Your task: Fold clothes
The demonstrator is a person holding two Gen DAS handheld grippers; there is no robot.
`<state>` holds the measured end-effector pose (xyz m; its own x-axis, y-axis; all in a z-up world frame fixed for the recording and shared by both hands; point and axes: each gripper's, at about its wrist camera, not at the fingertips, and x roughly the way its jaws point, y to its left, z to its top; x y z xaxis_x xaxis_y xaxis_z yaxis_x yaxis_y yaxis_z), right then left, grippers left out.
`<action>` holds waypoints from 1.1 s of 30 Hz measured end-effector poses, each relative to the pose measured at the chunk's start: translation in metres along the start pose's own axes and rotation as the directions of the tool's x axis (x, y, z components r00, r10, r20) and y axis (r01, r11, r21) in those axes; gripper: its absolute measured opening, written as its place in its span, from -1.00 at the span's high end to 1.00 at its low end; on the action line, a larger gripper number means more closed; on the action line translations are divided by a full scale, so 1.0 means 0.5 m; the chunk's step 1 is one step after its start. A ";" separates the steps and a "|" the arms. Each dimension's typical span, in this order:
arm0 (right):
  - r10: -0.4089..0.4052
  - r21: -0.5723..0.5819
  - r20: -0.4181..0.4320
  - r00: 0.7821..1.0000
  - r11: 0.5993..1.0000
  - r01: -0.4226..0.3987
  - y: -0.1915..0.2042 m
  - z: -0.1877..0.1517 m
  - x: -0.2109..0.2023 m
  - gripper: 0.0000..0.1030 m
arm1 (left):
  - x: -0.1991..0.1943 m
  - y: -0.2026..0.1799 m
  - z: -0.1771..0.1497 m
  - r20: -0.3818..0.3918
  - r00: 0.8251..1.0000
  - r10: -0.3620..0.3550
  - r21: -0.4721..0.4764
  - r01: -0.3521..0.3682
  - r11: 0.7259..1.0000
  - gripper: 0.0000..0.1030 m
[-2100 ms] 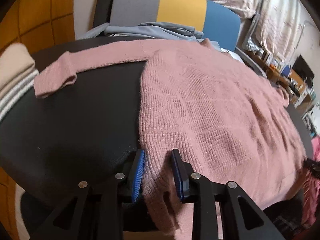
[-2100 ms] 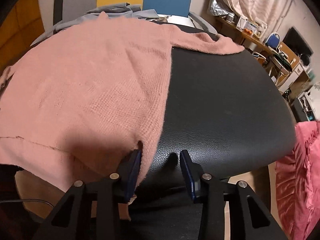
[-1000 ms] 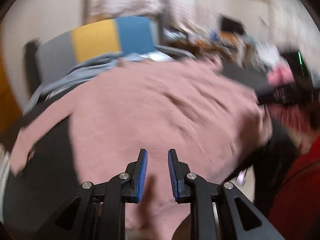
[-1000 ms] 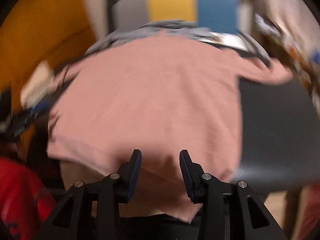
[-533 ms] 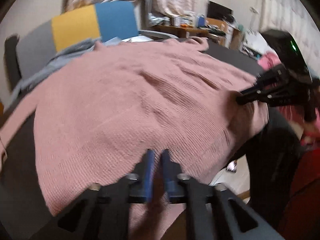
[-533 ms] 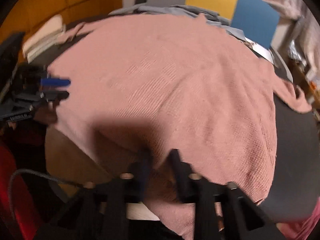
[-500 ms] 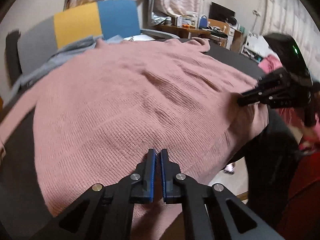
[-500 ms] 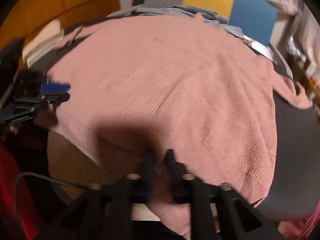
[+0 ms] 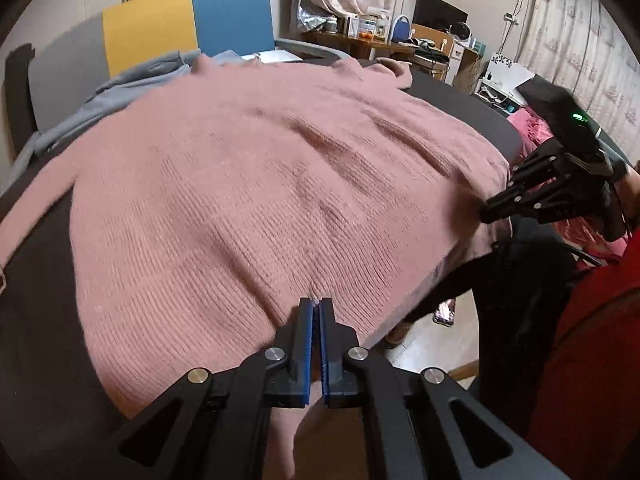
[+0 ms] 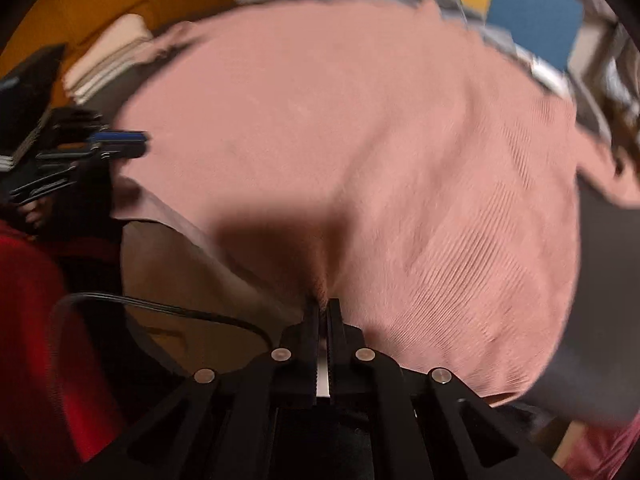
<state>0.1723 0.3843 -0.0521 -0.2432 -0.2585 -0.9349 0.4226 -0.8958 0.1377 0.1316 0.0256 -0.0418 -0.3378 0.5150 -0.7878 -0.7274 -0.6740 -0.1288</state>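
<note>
The pink sweater (image 9: 256, 200) is spread on the black tabletop (image 9: 36, 320); its near hem, earlier ungripped, is now pinched by both tongs — left (image 9: 316, 312), right (image 10: 323, 312) — readying the fold.

Tricolour chair (image 9: 188, 20), cluttered desk (image 9: 360, 38)

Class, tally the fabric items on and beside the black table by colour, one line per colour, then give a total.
Pink: 1, the pink sweater, pinched by the left claw and right claw
Grey-blue: 1, the grey-blue garment
Cream: 1, the cream folded stack
Total: 3
</note>
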 end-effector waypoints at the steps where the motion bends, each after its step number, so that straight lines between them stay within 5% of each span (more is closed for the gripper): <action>1: 0.021 0.023 -0.030 0.999 1.000 -0.020 -0.010 -0.002 0.015 0.87 | -0.008 0.001 0.000 0.003 1.000 -0.023 0.003 0.023 1.000 0.96; 4: 0.080 0.028 0.056 0.995 0.996 -0.082 -0.032 0.014 -0.044 0.74 | -0.064 0.010 0.026 0.086 0.995 -0.060 0.047 0.056 0.997 0.96; 7: 0.119 0.020 0.186 0.975 0.992 -0.124 -0.054 0.038 -0.123 0.39 | -0.084 0.044 0.075 0.152 0.988 -0.024 0.008 0.023 1.000 0.90; 9: 0.039 0.053 0.281 0.959 0.997 -0.056 -0.075 0.072 -0.150 0.02 | -0.060 0.064 0.115 0.166 0.984 0.061 -0.025 -0.057 0.998 0.82; 11: -0.111 0.089 0.331 0.937 0.992 0.086 -0.090 0.121 -0.142 0.00 | -0.012 0.083 0.156 0.149 0.972 0.179 -0.065 -0.171 0.983 0.77; 14: -0.226 0.091 0.321 0.920 0.974 0.207 -0.096 0.197 -0.077 0.01 | 0.078 0.129 0.185 0.067 0.950 0.304 -0.142 -0.292 0.946 0.77; 17: -0.314 0.081 0.240 0.919 0.949 0.303 -0.094 0.230 0.003 0.02 | 0.125 0.162 0.171 0.042 0.942 0.333 -0.218 -0.316 0.923 0.73; 23: -0.278 0.170 0.228 0.933 0.955 0.243 -0.133 0.165 0.018 0.01 | 0.110 0.162 0.109 0.142 0.937 0.319 -0.296 -0.267 0.917 0.58; 26: -0.249 0.180 0.196 0.948 0.960 0.215 -0.144 0.177 0.010 0.01 | 0.108 0.182 0.118 0.122 0.950 0.287 -0.364 -0.226 0.903 0.59; 30: -0.232 0.140 0.230 0.945 0.969 0.204 -0.127 0.254 -0.001 -0.09 | 0.101 0.216 0.156 0.101 0.966 0.238 -0.431 -0.173 0.886 0.59; 33: -0.234 0.104 0.242 0.942 0.971 0.214 -0.112 0.339 0.020 -0.12 | 0.128 0.238 0.180 0.055 0.950 0.307 -0.440 -0.253 0.862 0.59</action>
<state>-0.0018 0.3708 -0.0137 -0.5391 -0.1217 -0.8334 0.2677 -0.9630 -0.0326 -0.0305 0.0258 -0.0532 -0.5769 0.3113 -0.7552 -0.2784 -0.9441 -0.1764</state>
